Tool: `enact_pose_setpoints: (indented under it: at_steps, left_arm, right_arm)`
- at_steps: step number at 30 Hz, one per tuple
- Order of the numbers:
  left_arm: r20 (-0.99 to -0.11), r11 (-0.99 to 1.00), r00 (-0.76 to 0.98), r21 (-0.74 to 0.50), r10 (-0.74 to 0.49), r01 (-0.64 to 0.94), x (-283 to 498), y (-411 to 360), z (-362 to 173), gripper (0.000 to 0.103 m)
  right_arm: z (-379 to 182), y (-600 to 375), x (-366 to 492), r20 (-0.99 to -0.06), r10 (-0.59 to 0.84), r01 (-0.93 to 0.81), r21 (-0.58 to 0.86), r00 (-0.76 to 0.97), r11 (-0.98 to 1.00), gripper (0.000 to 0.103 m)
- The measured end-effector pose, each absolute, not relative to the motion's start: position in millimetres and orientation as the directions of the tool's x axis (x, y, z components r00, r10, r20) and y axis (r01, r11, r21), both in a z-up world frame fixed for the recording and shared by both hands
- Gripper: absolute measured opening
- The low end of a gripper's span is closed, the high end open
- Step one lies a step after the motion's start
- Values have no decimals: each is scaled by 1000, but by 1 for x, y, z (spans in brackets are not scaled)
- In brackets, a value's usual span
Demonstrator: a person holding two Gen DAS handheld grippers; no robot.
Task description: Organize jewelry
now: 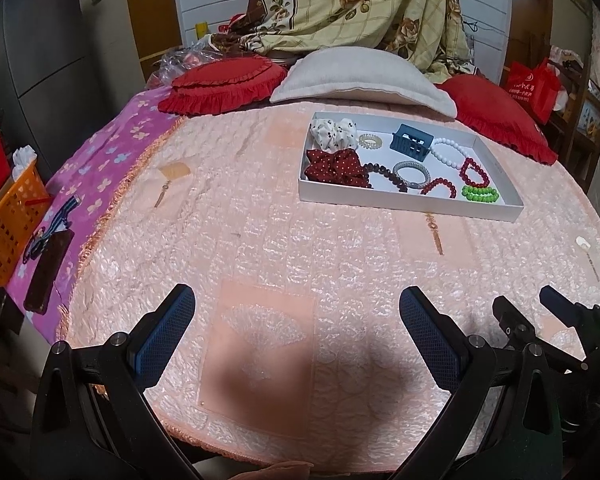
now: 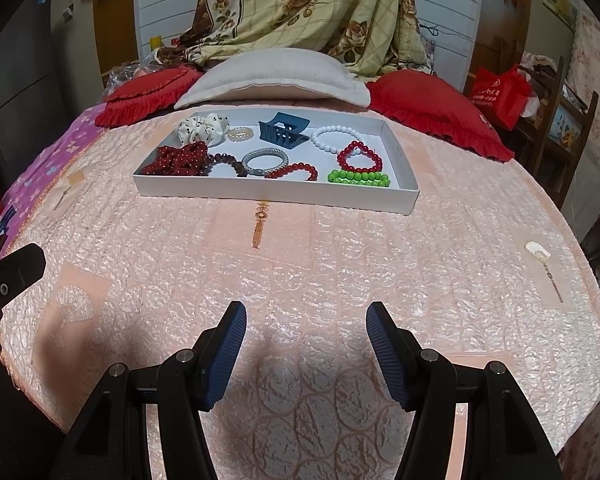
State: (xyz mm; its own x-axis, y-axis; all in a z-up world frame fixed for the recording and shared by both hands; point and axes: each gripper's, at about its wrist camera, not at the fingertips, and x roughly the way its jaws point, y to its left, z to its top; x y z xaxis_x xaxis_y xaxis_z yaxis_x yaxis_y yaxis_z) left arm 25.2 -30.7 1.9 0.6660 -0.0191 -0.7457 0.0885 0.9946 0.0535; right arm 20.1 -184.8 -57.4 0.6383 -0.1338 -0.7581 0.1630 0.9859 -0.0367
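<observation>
Right wrist view: tray (image 2: 276, 196) of jewelry sits upper centre, long axis across the frame, well apart from right gripper (image 2: 306, 354); jaws wide, empty; left gripper (image 1: 296, 338) likewise wide, tray (image 1: 408, 204) upper right; right hand nearer.

Ahead of your right gripper (image 2: 302, 316), well apart, a shallow white tray (image 2: 276, 194) lies flat. You see bead bracelets in it, red (image 2: 359, 157), green (image 2: 358, 178), white (image 2: 337, 136), beside a blue hair claw (image 2: 284, 130) and dotted scrunchies (image 2: 180, 160).
</observation>
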Motion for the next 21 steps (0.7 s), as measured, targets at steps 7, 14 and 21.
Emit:
enact_pose_setpoints:
  at_steps: [7,14,21]
  left_arm:
    - [-755,994,655,51,-23,94,28,-31,-2,102]
    - [-757,994,653,52,-23,96,28,-32,-3,102]
    - [-759,994,651,51,-25,99,29,-33,-4,102]
  right_arm:
    - [-58,-185,20,-759,-131,164,-33,638,986,60]
    - [-60,-185,21,-759,-131,165,-32,638,986,60]
    - [-59,-185,22,-756,-130,165,-29,642,986,60]
